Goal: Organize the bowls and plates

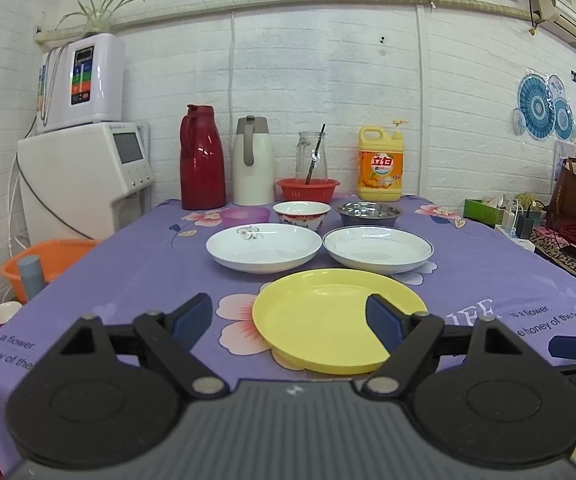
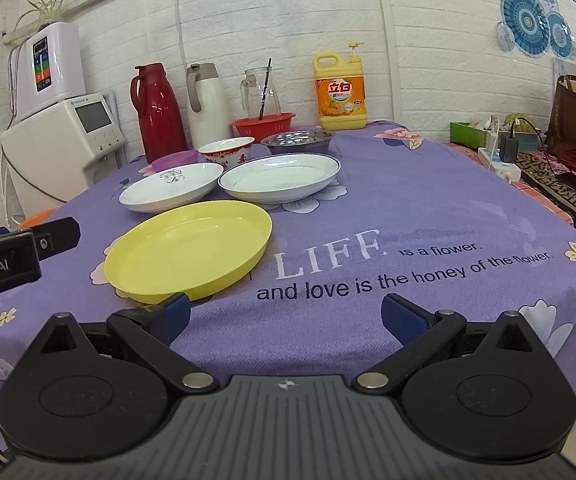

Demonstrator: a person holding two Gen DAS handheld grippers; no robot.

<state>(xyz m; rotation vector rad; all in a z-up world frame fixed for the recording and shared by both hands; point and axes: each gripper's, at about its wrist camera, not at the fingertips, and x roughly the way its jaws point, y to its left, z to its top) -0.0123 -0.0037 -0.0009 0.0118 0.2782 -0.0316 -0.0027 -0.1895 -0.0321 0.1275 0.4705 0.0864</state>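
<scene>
Plates and bowls all sit loose on the purple floral-cloth counter (image 2: 407, 216), nothing stacked, so this reads as the start: no piece is picked yet. Left gripper (image 1: 289, 316) hovers with jaws spread wide and empty, aimed at the near rim of the round yellow plastic plate (image 1: 327, 316); right gripper (image 2: 286, 316) also has jaws wide and empty, over bare cloth just right of that plate. Next move likely: close on the yellow plate's rim, a thin edge, needs a low flat approach. Behind it, side by side, a white ceramic plate with flower print (image 1: 264, 248) and a white blue-rimmed plate (image 1: 377, 249). Further back a small purple plastic bowl (image 1: 246, 216), a red-patterned white ceramic bowl (image 1: 301, 214), a steel bowl (image 1: 369, 213). Farthest, a red plastic basket (image 1: 307, 189), a red thermos (image 1: 200, 158), a white thermos (image 1: 252, 162), a glass jug (image 1: 311, 154) and a yellow detergent bottle (image 1: 380, 164) crowd the back edge, limiting reach there.
</scene>
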